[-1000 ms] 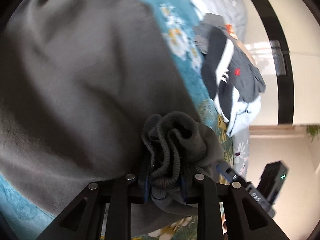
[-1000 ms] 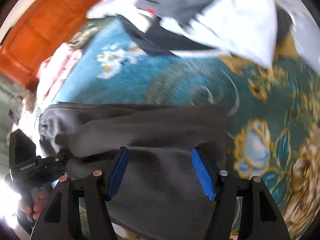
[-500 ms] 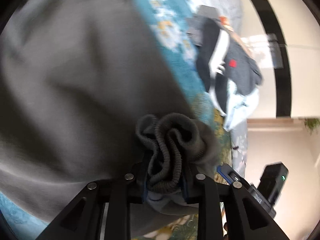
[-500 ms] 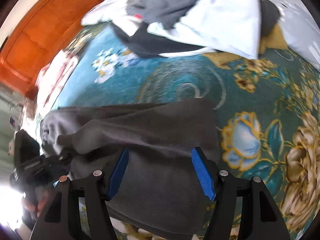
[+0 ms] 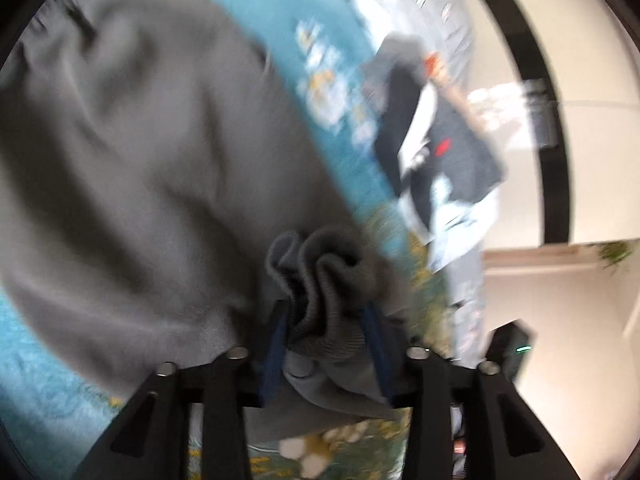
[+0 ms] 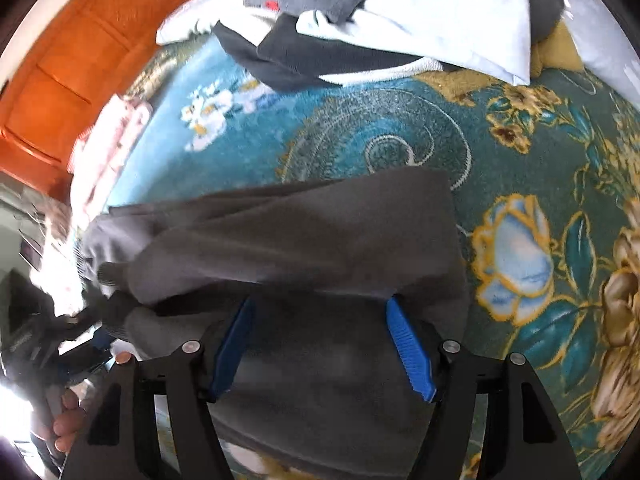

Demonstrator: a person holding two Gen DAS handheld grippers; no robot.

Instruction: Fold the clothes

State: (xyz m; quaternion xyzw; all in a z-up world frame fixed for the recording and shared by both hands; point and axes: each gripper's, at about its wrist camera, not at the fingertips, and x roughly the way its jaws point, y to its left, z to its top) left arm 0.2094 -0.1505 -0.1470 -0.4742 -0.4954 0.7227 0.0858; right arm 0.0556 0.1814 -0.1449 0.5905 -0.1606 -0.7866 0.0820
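The grey garment (image 6: pixel 312 240) lies on the blue flowered cover (image 6: pixel 400 136), folded over itself. In the right wrist view its long axis runs across the picture from 9 o'clock to 3 o'clock, with the ribbed end toward 9 o'clock and a straight edge toward 3 o'clock. In the left wrist view the same garment (image 5: pixel 140 160) fills the left half, and its ribbed cuff (image 5: pixel 324 272) is bunched near the bottom centre.

The left tongs (image 5: pixel 326 344) are closed tight on this bunched cuff; the blue pads press the cloth from both sides. The right tongs (image 6: pixel 320 344) stand wide apart above the grey cloth, and the blue pads (image 6: pixel 410 348) hold nothing between them.

The cover has a teal ground with gold and pale blue flowers. At 12 o'clock in the right view a pile of other clothes (image 6: pixel 400 12) lies well apart from the garment: dark grey, black and white pieces. An orange wooden board (image 6: pixel 80 40) stands at 10 o'clock.

Only the left view shows a white wall with a black stripe (image 5: pixel 532 100) at 2 o'clock. Only the right view shows the person's fingers (image 6: pixel 66 420) at 8 o'clock, around a handle. The left view is blurred.
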